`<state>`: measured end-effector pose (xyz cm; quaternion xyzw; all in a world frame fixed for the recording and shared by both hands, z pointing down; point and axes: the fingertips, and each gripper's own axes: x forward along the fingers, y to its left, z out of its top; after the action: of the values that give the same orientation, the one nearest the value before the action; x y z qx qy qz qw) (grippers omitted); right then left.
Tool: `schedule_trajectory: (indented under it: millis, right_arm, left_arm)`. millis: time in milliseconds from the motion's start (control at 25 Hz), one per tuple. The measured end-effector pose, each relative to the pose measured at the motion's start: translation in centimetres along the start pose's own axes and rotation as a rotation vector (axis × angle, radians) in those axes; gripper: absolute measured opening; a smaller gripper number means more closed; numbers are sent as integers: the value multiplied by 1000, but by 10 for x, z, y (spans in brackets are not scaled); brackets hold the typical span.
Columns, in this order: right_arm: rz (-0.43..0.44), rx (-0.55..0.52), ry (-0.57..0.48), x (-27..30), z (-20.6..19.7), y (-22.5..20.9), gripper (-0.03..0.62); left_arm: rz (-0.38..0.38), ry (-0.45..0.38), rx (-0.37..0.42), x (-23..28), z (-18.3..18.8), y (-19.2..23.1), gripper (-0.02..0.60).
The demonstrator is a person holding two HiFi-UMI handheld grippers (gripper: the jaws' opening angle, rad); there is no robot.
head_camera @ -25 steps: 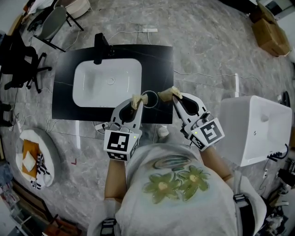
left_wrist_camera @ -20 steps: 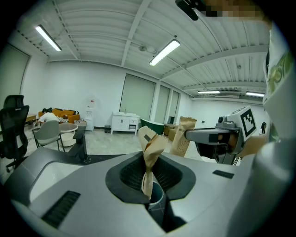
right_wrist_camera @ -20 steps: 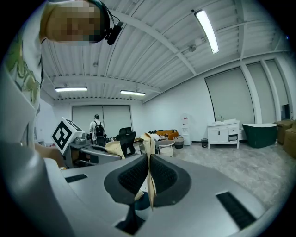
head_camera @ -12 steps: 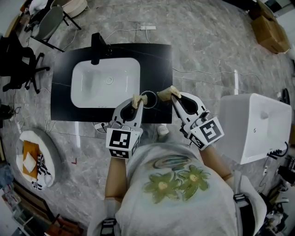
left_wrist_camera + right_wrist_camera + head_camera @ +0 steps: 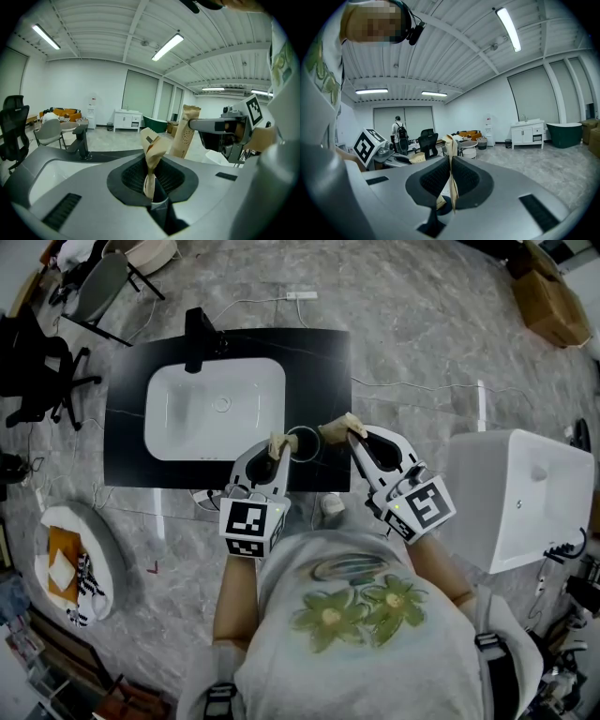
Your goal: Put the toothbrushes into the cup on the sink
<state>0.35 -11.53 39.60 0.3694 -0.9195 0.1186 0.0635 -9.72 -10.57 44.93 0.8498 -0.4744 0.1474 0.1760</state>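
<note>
A clear cup (image 5: 305, 442) stands on the black sink counter (image 5: 323, 362), to the right of the white basin (image 5: 216, 409). My left gripper (image 5: 277, 450) is shut on a toothbrush in a brown paper wrapper (image 5: 153, 152), just left of the cup. My right gripper (image 5: 347, 433) is shut on a second paper-wrapped toothbrush (image 5: 451, 164), just right of the cup. In the left gripper view that second wrapper (image 5: 186, 131) stands upright. Both wrappers' tips (image 5: 277, 441) (image 5: 333, 430) point at the cup's rim.
A black faucet (image 5: 197, 334) stands at the basin's back. To the right stands a white cabinet (image 5: 525, 502). A round cushion (image 5: 75, 563) lies on the floor at left, with chairs (image 5: 47, 371) beyond it. Cables run over the marble floor.
Hardly anything has moved. Both grippers keep their wrapped toothbrushes beside the cup; the head view has shifted a little.
</note>
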Motion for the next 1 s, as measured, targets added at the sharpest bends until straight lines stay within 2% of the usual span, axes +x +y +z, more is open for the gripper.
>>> schedule_trajectory:
  millis: [400,720,1000]
  right_arm:
    - [4,-4,9,0,-3,-2,46]
    - [6,-15,13,1,-1,-3,46]
    - [-3,-11,12,0,-2,-5,46]
  left_arm:
    - [8,27,-8,11,-17,2,54]
    - [16,36,-45,19,-31,6,54]
    - [30,46,-33,28,-42,4,54]
